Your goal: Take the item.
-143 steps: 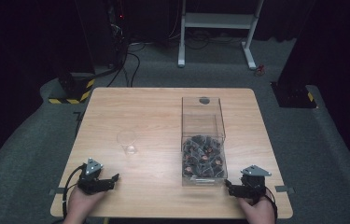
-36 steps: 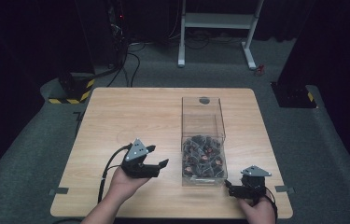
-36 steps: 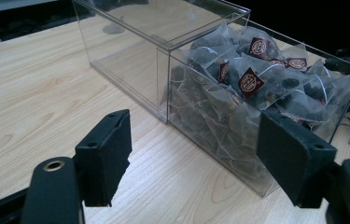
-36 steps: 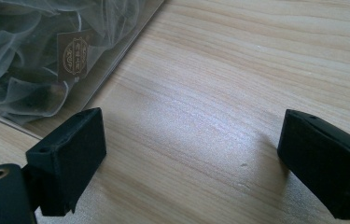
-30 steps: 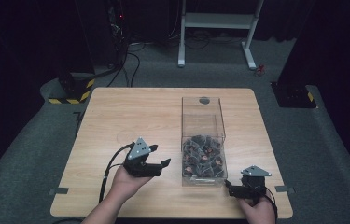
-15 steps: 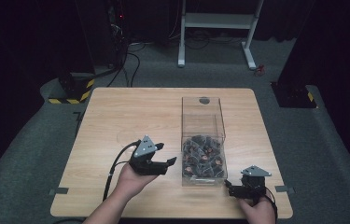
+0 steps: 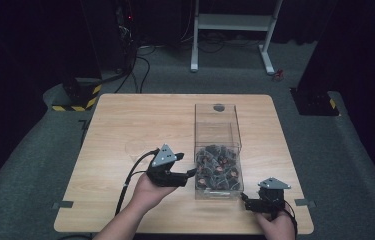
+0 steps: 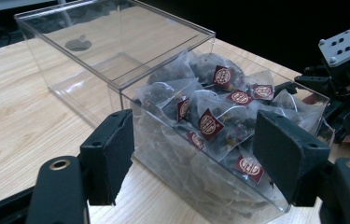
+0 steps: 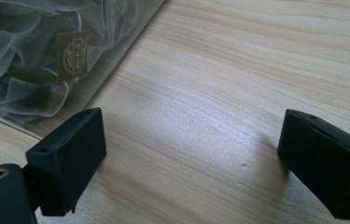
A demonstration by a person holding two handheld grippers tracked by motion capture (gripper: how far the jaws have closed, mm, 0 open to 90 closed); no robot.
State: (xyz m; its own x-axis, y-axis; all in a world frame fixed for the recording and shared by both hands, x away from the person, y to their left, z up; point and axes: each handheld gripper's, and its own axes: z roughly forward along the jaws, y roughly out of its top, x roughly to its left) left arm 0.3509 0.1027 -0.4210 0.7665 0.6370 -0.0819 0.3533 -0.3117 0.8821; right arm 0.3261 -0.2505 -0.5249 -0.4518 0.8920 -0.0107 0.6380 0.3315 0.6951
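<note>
Reading the left gripper view near to far: your left gripper [image 8: 191, 158] has its jaws spread wide with nothing between the pads, aimed at the near end of the clear box [image 8: 238, 186]. The tea bags [image 8: 210, 123] sit heaped inside that near end, just beyond the jaw tips, behind the clear wall. No contact yet.

Handling, my read: the bags are light, soft mesh pouches that crumple easily and tangle by their strings. The paper tags [image 8: 208, 124] are the stiffest part; pinch a tag or the gathered top of one pouch, not the belly. Squeeze gently, mesh could tear. The box itself is rigid, slick plastic and probably light enough to slide if you bump it.

You need to come over the open rim from above; the wall blocks a level approach.

From the high view, the left gripper [image 7: 191, 172] sits just beside the box's left wall [image 7: 196, 150], bags piled at the near end, far end empty.

Your right gripper [image 9: 191, 158] rests low over the desk [image 9: 238, 70], jaws spread, empty, box corner just off its left jaw.
</note>
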